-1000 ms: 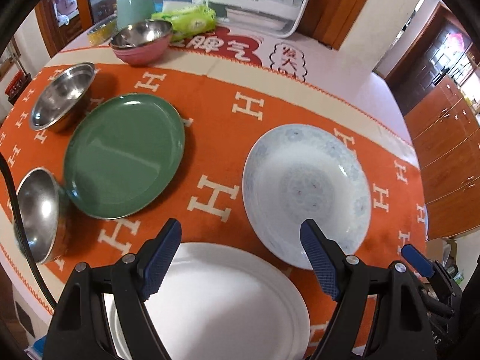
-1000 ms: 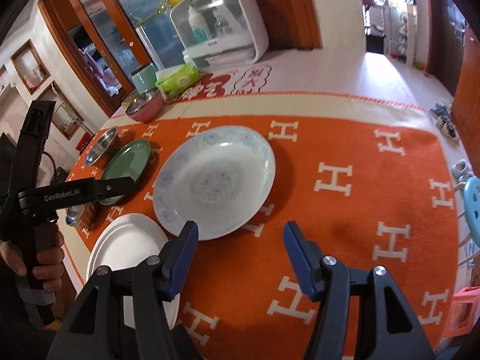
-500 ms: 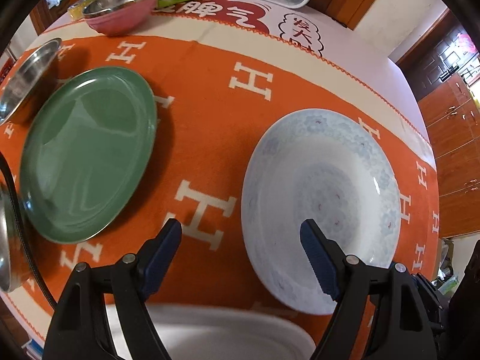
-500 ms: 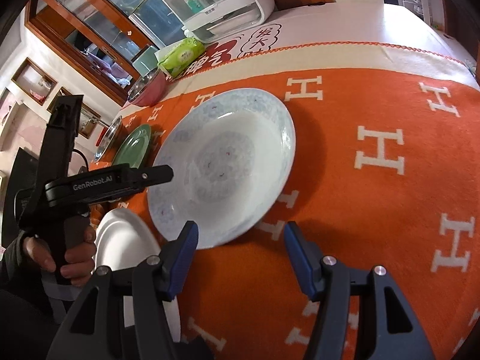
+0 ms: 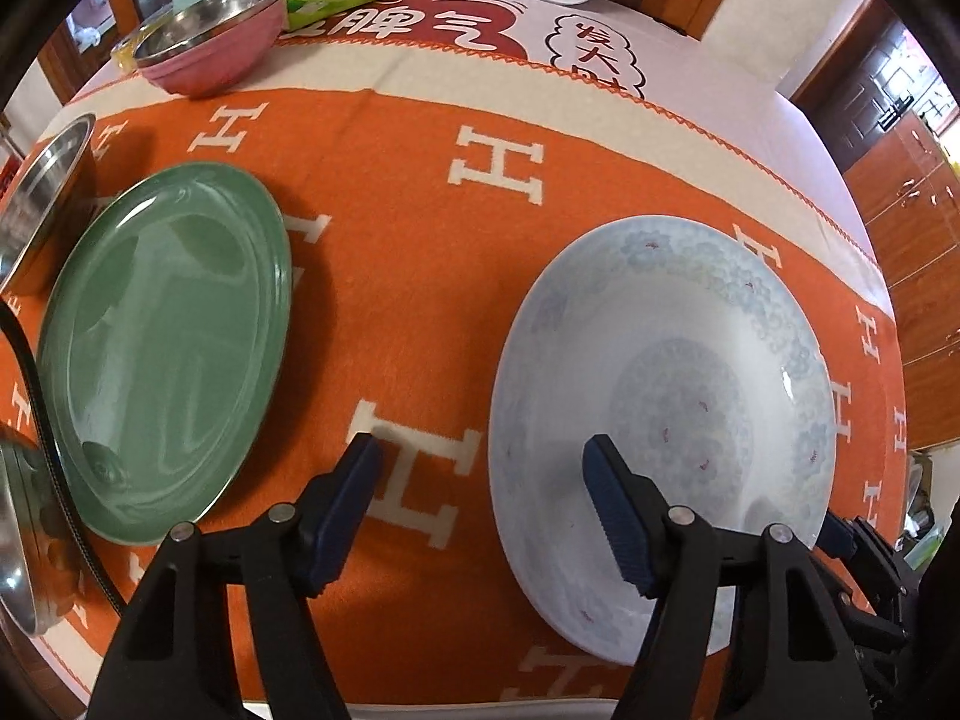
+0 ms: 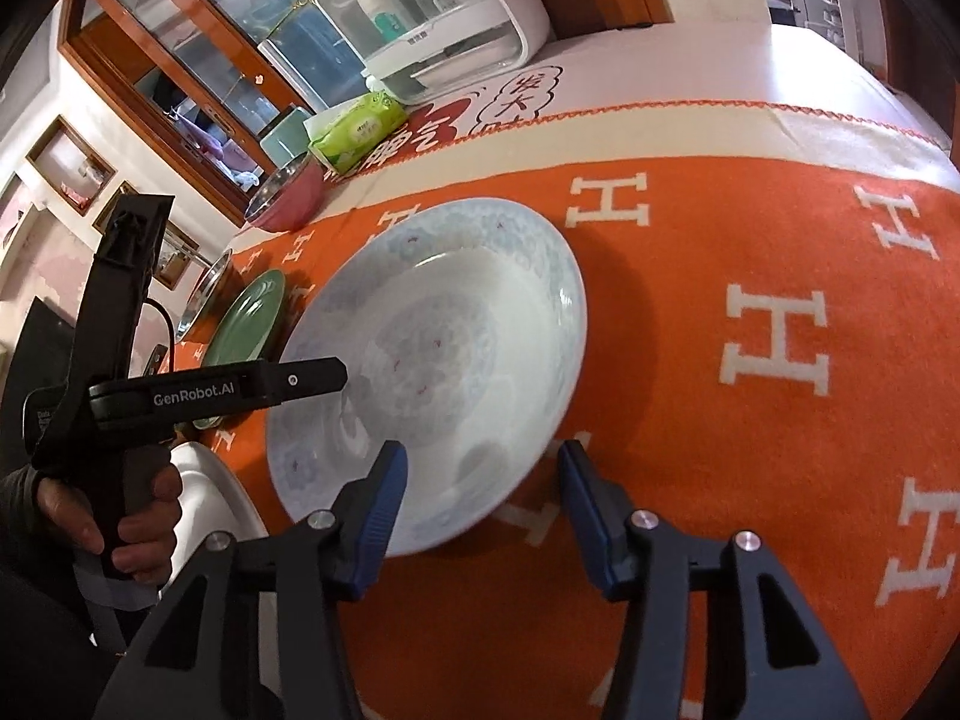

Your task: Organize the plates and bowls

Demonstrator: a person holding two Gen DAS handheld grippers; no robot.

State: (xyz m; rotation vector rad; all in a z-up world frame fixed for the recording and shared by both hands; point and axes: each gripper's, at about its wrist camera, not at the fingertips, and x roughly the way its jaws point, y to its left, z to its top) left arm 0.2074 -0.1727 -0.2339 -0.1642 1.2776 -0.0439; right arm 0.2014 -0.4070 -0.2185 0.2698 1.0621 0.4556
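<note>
- While the patterned white plate (image 5: 678, 372) is straddled at two places on its near rim, nothing is yet seen to be lifted: it lies flat on the orange cloth (image 5: 420, 228).
- The left gripper (image 5: 480, 450) is seen with its jaws part open and just closing; one finger stands over the plate's well, the other over the cloth beside the rim, and the pads are not seen to press on it.
- The right gripper (image 6: 480, 462) is likewise part open and just narrowing, with the near rim of the plate between its jaws; no contact of the pads can be made out, so the plate is judged not yet gripped.
- No stacking of plates can be seen: the green plate (image 5: 162, 354) lies alone, well apart to the left, and a plain white plate (image 6: 210, 492) is seen near the table edge beside the hand (image 6: 120, 516) that holds the left tool.
- Three steel bowls are spread about: one (image 5: 36, 210) behind the green plate, one (image 5: 18, 540) at the lower left edge, and one nested in a pink bowl (image 5: 210, 36) at the far side.
- The task is therefore judged to be near its beginning: the plates remain to be gathered into one pile and the loose bowls to be nested, the grasp of the patterned plate being the step in hand.
</note>
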